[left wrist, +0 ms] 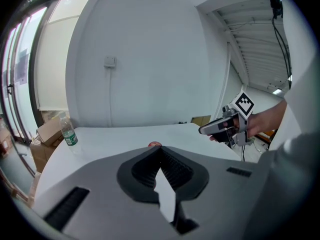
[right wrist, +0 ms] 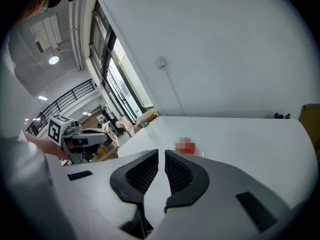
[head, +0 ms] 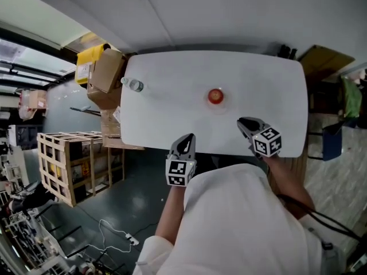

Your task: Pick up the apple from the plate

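Note:
A red apple (head: 215, 96) sits on a pale, hard-to-see plate (head: 219, 106) near the middle of the white table (head: 172, 119). Both grippers hang over the table's near edge, short of the apple. My left gripper (head: 190, 137) is near the front left, shut and empty. My right gripper (head: 241, 122) is closer to the apple, at its front right, also shut with nothing held. In the left gripper view only the apple's top (left wrist: 154, 144) shows above the closed jaws (left wrist: 160, 149). In the right gripper view the apple (right wrist: 186, 146) lies ahead of the jaws (right wrist: 161, 153).
A clear water bottle (head: 135, 85) with a green label stands near the table's far left corner. Cardboard boxes (head: 106, 76) and a wooden crate (head: 69, 162) are on the floor to the left. A wall runs behind the table's far edge.

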`<move>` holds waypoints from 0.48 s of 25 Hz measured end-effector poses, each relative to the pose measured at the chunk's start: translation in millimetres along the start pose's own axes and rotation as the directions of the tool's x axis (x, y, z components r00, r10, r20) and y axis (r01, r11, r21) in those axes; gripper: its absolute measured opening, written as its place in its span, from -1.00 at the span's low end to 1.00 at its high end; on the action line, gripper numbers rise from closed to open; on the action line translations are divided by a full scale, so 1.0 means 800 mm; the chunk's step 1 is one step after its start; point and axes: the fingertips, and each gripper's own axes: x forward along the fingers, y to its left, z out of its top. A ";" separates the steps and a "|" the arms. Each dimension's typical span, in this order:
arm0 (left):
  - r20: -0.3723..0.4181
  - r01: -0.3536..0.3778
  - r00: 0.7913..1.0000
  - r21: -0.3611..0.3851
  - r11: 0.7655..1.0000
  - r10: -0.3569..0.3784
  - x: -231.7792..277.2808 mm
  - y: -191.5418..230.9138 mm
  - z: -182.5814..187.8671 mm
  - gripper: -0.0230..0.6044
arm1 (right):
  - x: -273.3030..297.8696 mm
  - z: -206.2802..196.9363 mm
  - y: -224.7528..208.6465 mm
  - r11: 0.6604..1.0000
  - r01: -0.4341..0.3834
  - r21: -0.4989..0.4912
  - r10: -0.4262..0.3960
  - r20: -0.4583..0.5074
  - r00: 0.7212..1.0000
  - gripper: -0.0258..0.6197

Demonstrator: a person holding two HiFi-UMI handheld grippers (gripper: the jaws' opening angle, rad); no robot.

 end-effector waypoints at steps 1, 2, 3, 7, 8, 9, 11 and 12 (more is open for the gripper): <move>-0.004 0.012 1.000 0.001 1.000 -0.012 0.004 0.003 0.000 -0.92 | 0.003 0.002 -0.002 1.000 0.009 0.003 -0.009 -0.001 1.000 -0.78; -0.008 0.025 1.000 0.002 1.000 -0.025 0.008 0.006 0.000 -0.92 | 0.006 0.004 -0.005 1.000 0.020 0.006 -0.020 -0.002 1.000 -0.78; -0.012 0.037 0.999 0.005 0.999 -0.037 0.012 0.009 0.001 -0.92 | 0.010 0.005 -0.008 1.000 0.030 0.010 -0.030 -0.002 1.000 -0.78; -0.028 0.084 0.996 0.020 0.996 -0.084 0.029 0.025 0.004 -0.92 | 0.028 0.015 -0.019 0.997 0.069 0.033 -0.069 -0.002 0.998 -0.78; -0.033 0.095 0.995 0.023 0.995 -0.095 0.032 0.028 0.004 -0.92 | 0.033 0.017 -0.021 0.996 0.078 0.041 -0.078 -0.003 0.997 -0.78; -0.039 0.108 0.994 0.025 0.994 -0.107 0.035 0.031 0.004 -0.92 | 0.037 0.018 -0.023 0.995 0.087 0.050 -0.087 -0.004 0.996 -0.77; -0.049 0.133 0.990 0.026 0.991 -0.131 0.038 0.036 0.004 -0.92 | 0.044 0.021 -0.024 0.993 0.099 0.071 -0.099 -0.010 0.995 -0.69; -0.053 0.144 0.988 0.025 0.989 -0.143 0.039 0.038 0.005 -0.92 | 0.048 0.023 -0.024 0.991 0.105 0.078 -0.104 -0.016 0.994 -0.62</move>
